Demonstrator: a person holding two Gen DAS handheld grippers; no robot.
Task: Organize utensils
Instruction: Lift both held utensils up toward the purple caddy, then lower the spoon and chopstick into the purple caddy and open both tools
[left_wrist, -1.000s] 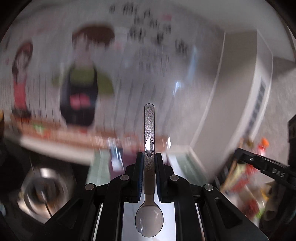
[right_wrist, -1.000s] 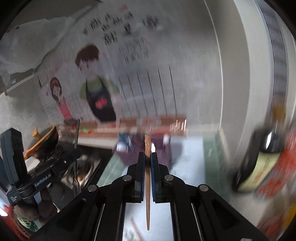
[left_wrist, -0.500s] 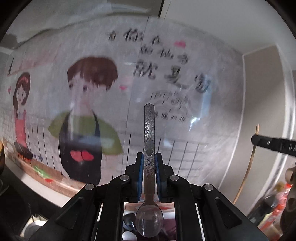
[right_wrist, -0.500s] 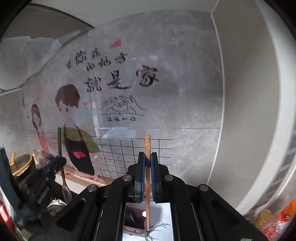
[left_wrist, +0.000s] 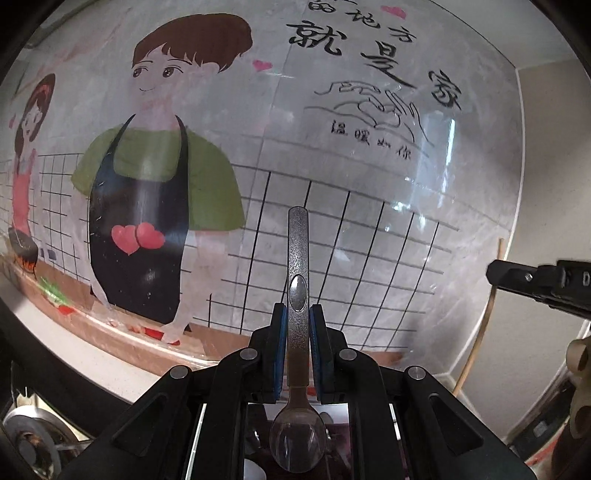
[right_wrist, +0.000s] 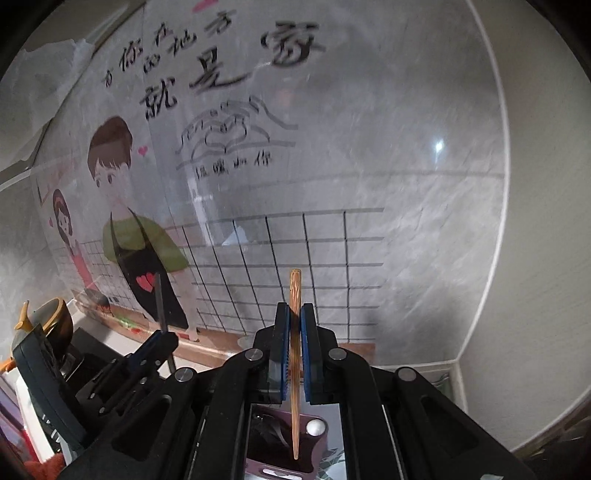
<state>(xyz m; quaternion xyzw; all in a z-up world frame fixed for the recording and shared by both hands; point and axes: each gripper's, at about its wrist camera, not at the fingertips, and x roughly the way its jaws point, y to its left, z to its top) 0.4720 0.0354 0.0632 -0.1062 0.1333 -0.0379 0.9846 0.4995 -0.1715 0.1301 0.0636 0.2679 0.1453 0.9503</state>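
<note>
My left gripper (left_wrist: 297, 314) is shut on a metal spoon (left_wrist: 297, 295), handle up, bowl hanging down near the camera. My right gripper (right_wrist: 294, 314) is shut on a wooden chopstick (right_wrist: 294, 354) held upright, its lower tip over a mauve utensil holder (right_wrist: 273, 450) that has dark utensils and a white knob inside. In the left wrist view the right gripper (left_wrist: 495, 275) shows at the right edge with the chopstick (left_wrist: 480, 332) hanging from it. In the right wrist view the left gripper (right_wrist: 162, 339) sits low left with the spoon handle (right_wrist: 159, 302) sticking up.
A wall sticker (left_wrist: 147, 184) with cartoon figures and a black grid covers the wall close ahead. A white counter ledge (left_wrist: 92, 354) runs under it. A pot (right_wrist: 51, 317) stands at the left. The room corner (right_wrist: 480, 295) lies to the right.
Both grippers have moved closer to the wall, which now fills the views. The holder has come under the chopstick's tip. Both grips are unchanged.
</note>
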